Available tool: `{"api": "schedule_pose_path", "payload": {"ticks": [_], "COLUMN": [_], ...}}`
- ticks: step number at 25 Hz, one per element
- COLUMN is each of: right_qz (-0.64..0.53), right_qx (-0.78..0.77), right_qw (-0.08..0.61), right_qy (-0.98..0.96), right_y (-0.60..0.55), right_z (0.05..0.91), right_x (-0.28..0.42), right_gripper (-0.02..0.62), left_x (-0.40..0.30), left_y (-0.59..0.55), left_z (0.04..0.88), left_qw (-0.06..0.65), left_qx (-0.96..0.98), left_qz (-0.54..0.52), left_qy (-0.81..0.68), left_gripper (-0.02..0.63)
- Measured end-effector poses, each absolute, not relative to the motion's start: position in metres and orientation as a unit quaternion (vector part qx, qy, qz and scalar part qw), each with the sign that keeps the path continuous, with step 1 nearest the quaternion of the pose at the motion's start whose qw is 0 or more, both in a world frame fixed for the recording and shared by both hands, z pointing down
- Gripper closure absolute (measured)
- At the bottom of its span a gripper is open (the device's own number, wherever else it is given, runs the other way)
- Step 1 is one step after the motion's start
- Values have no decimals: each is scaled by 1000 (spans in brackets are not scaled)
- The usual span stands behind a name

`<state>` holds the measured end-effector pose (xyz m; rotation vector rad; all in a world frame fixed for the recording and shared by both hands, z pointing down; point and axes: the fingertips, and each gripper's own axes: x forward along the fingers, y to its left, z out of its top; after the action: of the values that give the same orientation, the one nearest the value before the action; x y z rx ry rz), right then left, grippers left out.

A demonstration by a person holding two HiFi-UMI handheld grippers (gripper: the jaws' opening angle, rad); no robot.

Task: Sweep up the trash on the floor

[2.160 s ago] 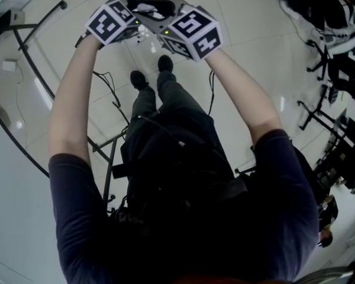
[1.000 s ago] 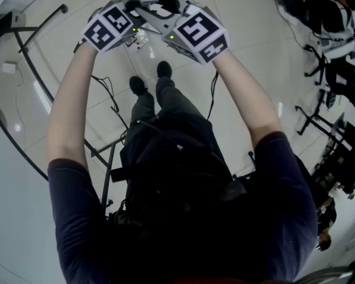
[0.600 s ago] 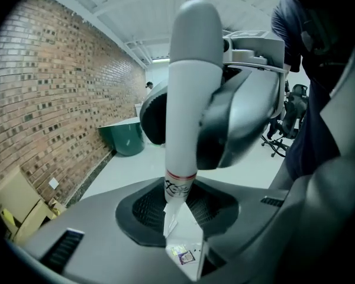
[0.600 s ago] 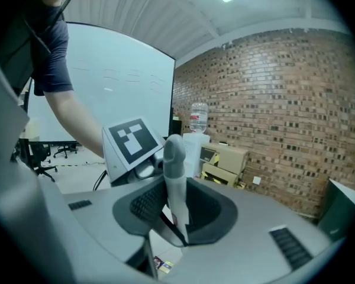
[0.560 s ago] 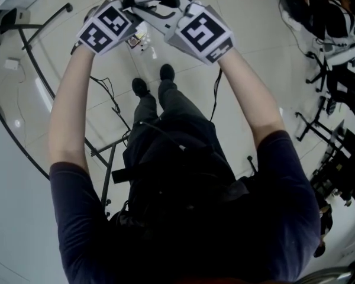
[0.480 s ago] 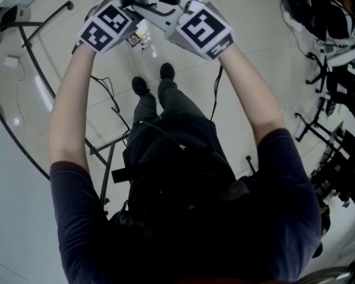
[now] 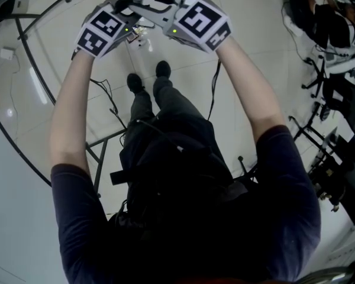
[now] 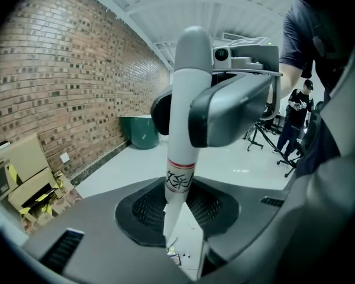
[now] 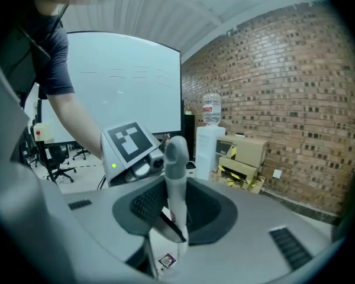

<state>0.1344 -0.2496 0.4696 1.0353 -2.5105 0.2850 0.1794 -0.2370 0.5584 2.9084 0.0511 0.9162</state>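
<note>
Shifting slightly sideways, my left gripper point(image 8: 178, 209) and right gripper point(image 9: 175, 220) stayed clamped on the handle point(image 8: 188, 81), so I wanted short, low strokes at the trash point(image 9: 166, 260) just beyond my shoes point(image 7: 162, 69).

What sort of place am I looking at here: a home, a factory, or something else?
Probably a lab or workshop space in a converted industrial building: a bare brick wall, a big white screen with rolling office chairs in front, plus a water dispenser and stacked cardboard boxes.
</note>
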Motion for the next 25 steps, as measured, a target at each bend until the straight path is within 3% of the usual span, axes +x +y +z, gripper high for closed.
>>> {"api": "schedule_pose_path", "payload": {"ticks": [10, 15, 25], "right_qz": [68, 65, 82], "right_qx": [334, 299, 282], "right_qw": [216, 245, 234], "right_qy": [-915, -920, -927], "right_y": [-250, -237, -212], "right_z": [466, 479, 478], "right_x": [120, 115, 122], "right_gripper": [479, 479, 477], "left_x": [173, 169, 174], "left_y": [-243, -236, -209], "left_z": [554, 568, 568], "left_qw": [12, 28, 37], "left_qx": [951, 946, 941], "left_qz": [310, 323, 336], "left_qy": [-16, -24, -2], "left_gripper": [517, 512, 509]}}
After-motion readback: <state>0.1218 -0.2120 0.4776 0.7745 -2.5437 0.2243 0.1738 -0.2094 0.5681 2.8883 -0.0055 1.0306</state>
